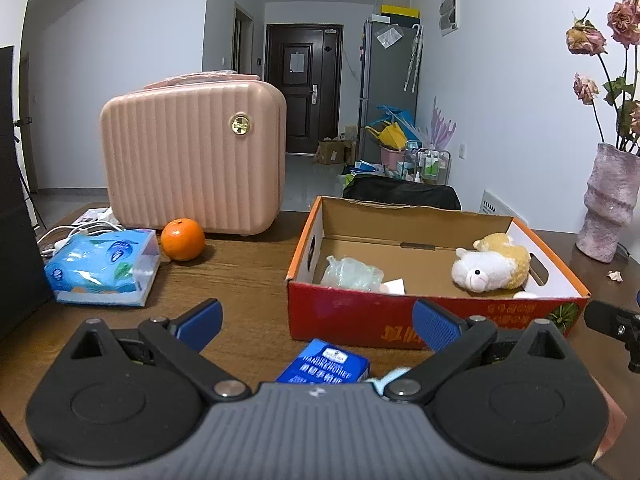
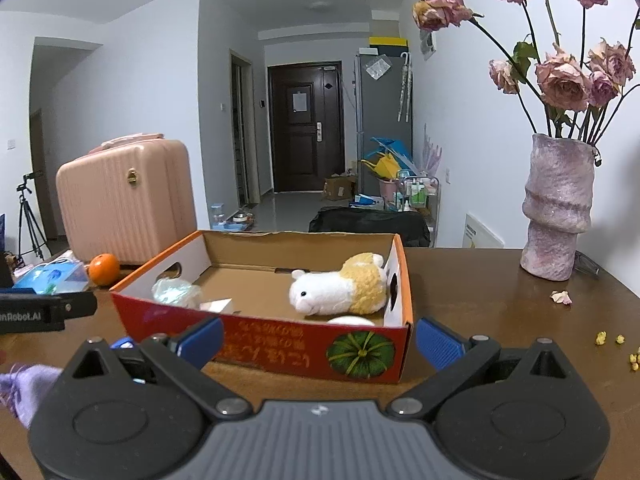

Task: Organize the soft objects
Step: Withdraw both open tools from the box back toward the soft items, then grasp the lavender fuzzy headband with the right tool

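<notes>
A red and orange cardboard box (image 1: 352,320) (image 2: 264,344) stands on the brown table. Inside it lie a white and yellow plush toy (image 1: 490,268) (image 2: 340,288) on the right and a crumpled clear bag (image 1: 350,272) (image 2: 174,290) on the left. My left gripper (image 1: 318,326) is open, just before the box's front wall, above a blue pack of handkerchiefs (image 1: 324,364). My right gripper (image 2: 318,338) is open too, in front of the box, holding nothing. A blue tissue pack (image 1: 104,266) (image 2: 52,276) lies at the left. A lilac cloth pouch (image 2: 26,390) lies at the lower left.
A pink hard case (image 1: 192,160) (image 2: 128,200) stands behind an orange (image 1: 183,239) (image 2: 104,269). A pink vase (image 1: 608,204) (image 2: 556,208) with dried roses is at the table's right. White cables (image 1: 76,230) lie at the far left. Crumbs and a petal (image 2: 560,297) dot the right side.
</notes>
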Demonstrator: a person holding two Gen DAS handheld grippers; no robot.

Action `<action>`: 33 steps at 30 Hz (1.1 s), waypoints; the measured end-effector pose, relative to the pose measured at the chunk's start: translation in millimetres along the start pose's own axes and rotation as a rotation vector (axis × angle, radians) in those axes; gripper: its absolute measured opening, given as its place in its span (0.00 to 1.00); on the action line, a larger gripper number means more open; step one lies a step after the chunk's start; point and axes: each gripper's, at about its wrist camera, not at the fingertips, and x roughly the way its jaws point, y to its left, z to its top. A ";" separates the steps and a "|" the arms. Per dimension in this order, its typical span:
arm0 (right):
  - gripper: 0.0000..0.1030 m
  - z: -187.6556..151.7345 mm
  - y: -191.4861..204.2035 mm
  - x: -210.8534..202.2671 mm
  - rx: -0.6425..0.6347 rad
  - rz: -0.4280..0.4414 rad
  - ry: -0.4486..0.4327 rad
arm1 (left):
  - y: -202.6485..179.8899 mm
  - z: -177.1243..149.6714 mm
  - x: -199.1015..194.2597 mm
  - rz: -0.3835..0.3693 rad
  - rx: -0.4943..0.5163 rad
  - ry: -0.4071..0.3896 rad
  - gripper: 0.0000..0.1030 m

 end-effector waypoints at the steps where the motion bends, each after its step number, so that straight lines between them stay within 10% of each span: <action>1: 1.00 -2.7 1.6 -4.6 -0.001 0.005 -0.003 | 1.5 -1.7 -3.4 0.000 0.000 -0.001 1.00; 33: 0.98 -62.5 36.2 -82.5 -0.045 0.072 0.020 | 28.9 -58.2 -86.6 -0.030 0.039 0.006 1.00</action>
